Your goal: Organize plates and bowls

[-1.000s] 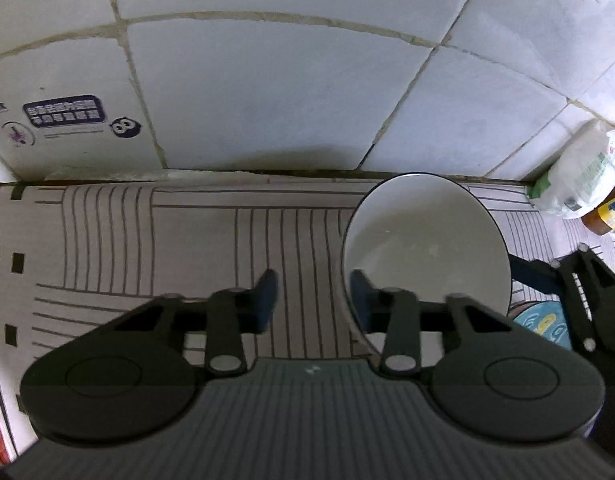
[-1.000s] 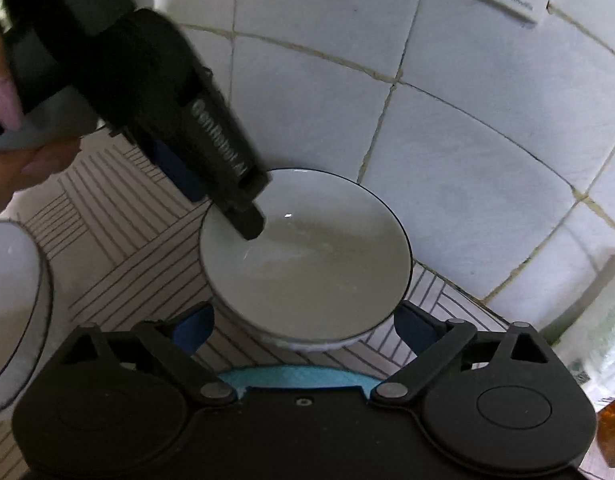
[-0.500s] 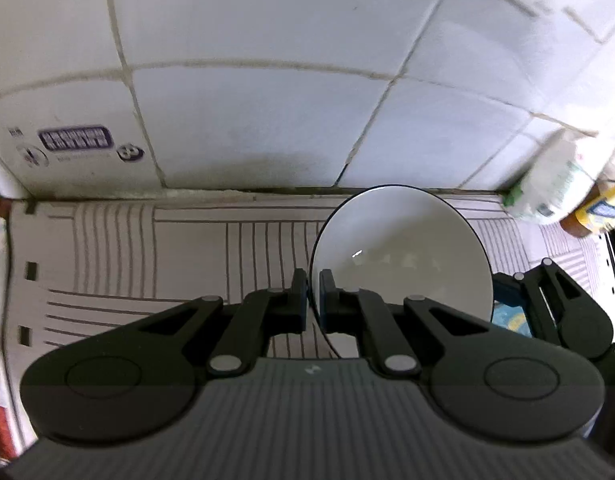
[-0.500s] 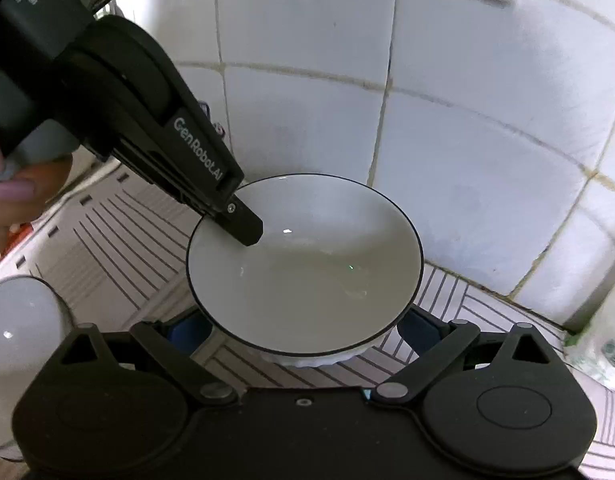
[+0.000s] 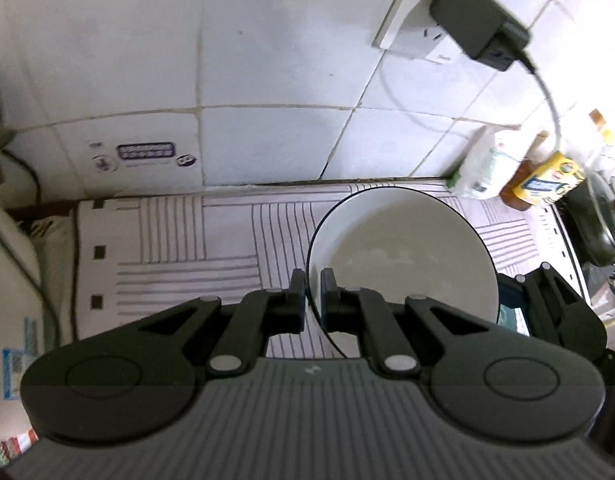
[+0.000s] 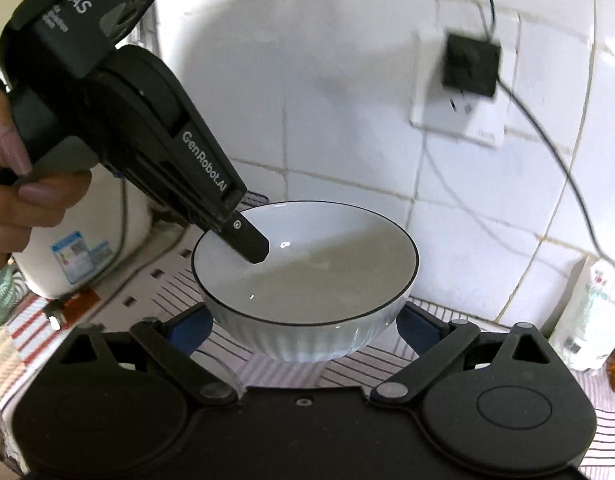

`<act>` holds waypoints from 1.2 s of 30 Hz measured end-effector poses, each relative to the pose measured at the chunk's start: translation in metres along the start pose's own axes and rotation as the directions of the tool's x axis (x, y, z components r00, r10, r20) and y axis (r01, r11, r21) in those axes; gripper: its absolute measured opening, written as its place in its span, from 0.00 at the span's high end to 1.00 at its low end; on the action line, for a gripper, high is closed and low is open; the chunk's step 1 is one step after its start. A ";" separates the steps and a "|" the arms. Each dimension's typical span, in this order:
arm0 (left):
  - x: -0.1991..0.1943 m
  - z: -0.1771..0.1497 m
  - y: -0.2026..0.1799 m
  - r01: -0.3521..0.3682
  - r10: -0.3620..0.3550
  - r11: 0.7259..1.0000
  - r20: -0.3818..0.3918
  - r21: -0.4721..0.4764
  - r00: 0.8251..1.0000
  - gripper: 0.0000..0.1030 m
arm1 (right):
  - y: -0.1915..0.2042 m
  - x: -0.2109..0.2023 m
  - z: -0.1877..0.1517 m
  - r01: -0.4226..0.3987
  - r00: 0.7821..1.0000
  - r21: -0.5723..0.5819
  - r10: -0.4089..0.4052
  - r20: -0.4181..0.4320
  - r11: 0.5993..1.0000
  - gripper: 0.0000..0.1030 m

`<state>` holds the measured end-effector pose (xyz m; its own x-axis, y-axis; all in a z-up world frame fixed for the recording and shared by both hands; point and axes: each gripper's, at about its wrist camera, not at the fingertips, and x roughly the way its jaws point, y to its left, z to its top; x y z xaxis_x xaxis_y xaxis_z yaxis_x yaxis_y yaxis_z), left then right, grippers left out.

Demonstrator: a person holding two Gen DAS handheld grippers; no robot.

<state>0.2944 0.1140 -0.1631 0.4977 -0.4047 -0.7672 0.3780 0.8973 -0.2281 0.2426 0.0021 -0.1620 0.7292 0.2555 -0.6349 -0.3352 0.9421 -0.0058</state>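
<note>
A white bowl with a thin dark rim [image 5: 403, 256] [image 6: 307, 276] is held up above the striped mat. My left gripper [image 5: 313, 294] is shut on its left rim; one finger [image 6: 247, 244] reaches inside the bowl in the right wrist view. My right gripper [image 6: 303, 330] is wide open, its blue-padded fingers on either side of the bowl's ribbed base, apart from it as far as I can tell. It shows at the right edge of the left wrist view [image 5: 547, 304].
A striped mat [image 5: 187, 248] covers the counter below a tiled wall. A wall socket with a black plug and cable [image 5: 475, 20] [image 6: 471, 68] is above. A white bag [image 5: 483, 168], bottles [image 5: 547, 180] and a pot [image 5: 599, 224] stand at the right. A white appliance [image 6: 79, 240] is at the left.
My left gripper closed on the bowl's rim and lifted it clear of the mat. Both views rose, bringing the wall socket into sight. The right gripper stayed open under the bowl.
</note>
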 end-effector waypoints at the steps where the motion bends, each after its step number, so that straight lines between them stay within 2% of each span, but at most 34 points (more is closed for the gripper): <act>1: -0.005 -0.005 0.004 0.004 -0.004 1.000 0.004 0.000 1.000 0.94 | 0.008 -0.006 0.001 0.000 1.000 -0.005 0.000 0.002 1.000 0.03; 6: -0.031 -0.032 0.015 0.022 -0.022 1.000 0.005 0.013 1.000 0.94 | 0.037 -0.026 -0.002 0.003 1.000 -0.007 -0.003 0.011 1.000 0.03; 10: -0.039 -0.049 0.019 0.004 -0.004 0.999 -0.005 0.034 1.000 0.94 | 0.054 -0.035 -0.011 0.008 1.000 0.011 -0.008 0.022 1.000 0.03; 13: -0.038 -0.063 0.020 -0.016 0.018 0.997 -0.024 0.070 1.000 0.94 | 0.064 -0.034 -0.016 0.005 1.000 0.031 -0.004 -0.019 1.000 0.03; 17: -0.036 -0.080 0.027 -0.012 0.014 0.999 -0.033 0.048 0.999 0.94 | 0.072 -0.036 -0.023 -0.010 0.999 0.010 0.010 -0.041 1.000 0.03; 25: -0.015 -0.093 0.029 -0.030 0.035 0.999 -0.105 0.042 0.994 0.93 | 0.080 -0.032 -0.033 -0.014 0.992 -0.035 0.009 -0.128 0.999 0.03; 30: -0.005 -0.093 0.020 -0.086 0.098 0.993 -0.151 0.083 0.984 0.92 | 0.078 -0.023 -0.038 -0.043 0.982 -0.014 0.040 -0.187 0.999 0.03; 36: 0.009 -0.090 0.018 -0.094 0.108 0.992 -0.202 0.079 0.973 0.90 | 0.073 -0.015 -0.045 -0.053 0.973 0.011 0.054 -0.225 0.999 0.03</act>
<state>0.2358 0.1427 -0.2281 0.3673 -0.2609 -0.8928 0.3899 0.9146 -0.1069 0.1803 0.0572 -0.1872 0.5571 0.2503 -0.7918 -0.3667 0.9297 0.0359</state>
